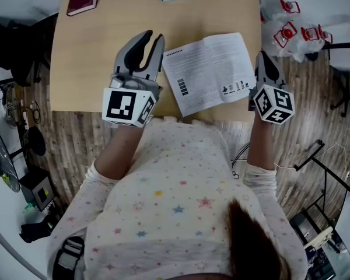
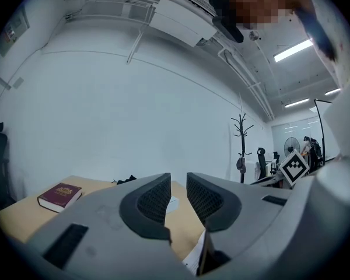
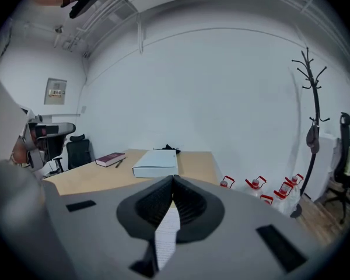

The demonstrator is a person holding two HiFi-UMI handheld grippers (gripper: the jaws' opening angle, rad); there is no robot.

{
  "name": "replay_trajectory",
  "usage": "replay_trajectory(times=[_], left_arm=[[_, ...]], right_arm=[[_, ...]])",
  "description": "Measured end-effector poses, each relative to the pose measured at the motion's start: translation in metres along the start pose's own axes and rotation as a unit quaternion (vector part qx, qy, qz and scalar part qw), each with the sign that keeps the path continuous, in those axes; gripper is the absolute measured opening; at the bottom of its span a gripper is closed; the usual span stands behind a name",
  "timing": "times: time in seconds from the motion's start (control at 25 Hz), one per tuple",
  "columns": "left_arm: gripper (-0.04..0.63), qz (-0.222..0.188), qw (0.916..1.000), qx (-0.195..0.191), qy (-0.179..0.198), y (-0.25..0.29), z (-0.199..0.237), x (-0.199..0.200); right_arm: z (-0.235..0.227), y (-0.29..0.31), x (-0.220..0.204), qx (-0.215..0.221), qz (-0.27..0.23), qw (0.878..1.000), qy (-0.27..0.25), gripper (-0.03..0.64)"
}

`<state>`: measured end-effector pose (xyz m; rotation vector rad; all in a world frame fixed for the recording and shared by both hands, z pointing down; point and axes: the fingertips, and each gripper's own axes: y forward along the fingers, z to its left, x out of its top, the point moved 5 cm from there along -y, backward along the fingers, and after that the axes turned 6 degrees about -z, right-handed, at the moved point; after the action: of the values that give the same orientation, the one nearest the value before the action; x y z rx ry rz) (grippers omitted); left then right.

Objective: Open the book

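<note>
The book (image 1: 207,72) lies open near the front edge of the table (image 1: 81,57), between the two forearms. The left gripper (image 1: 153,38) points level, away from the body, beside the book's left edge. Its jaws are slightly apart and empty. The right gripper (image 1: 263,57), tipped slightly downward, pinches the book's right page edge.

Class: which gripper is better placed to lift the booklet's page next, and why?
Right. The right gripper's jaws are shut on the booklet's right edge, with paper showing between them. The left gripper is beside the booklet, jaws apart and empty.
</note>
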<state>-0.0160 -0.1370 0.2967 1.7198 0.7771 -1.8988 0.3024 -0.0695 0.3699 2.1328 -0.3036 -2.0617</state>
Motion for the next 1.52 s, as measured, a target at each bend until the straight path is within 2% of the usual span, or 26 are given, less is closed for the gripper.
replay_trajectory(times=[0.48, 0.76, 1.24, 1.52], left_arm=[[0.071, -0.006, 1.0000, 0.004, 0.001, -0.019, 0.010, 0.006], [0.054, -0.004, 1.0000, 0.001, 0.001, -0.029, 0.008, 0.005], [0.040, -0.006, 0.9999, -0.008, 0.006, -0.038, 0.005, 0.008], [0.031, -0.004, 0.9999, -0.013, 0.007, -0.040, 0.002, 0.007]], right_arm=[[0.023, -0.037, 0.036, -0.006, -0.047, 0.999, 0.022, 0.002], [0.049, -0.050, 0.054, 0.007, -0.058, 0.998, -0.035, 0.000], [0.078, -0.064, 0.069, 0.028, -0.087, 0.996, 0.000, 0.000], [0.088, -0.070, 0.078, 0.037, -0.101, 0.994, -0.003, 0.000]])
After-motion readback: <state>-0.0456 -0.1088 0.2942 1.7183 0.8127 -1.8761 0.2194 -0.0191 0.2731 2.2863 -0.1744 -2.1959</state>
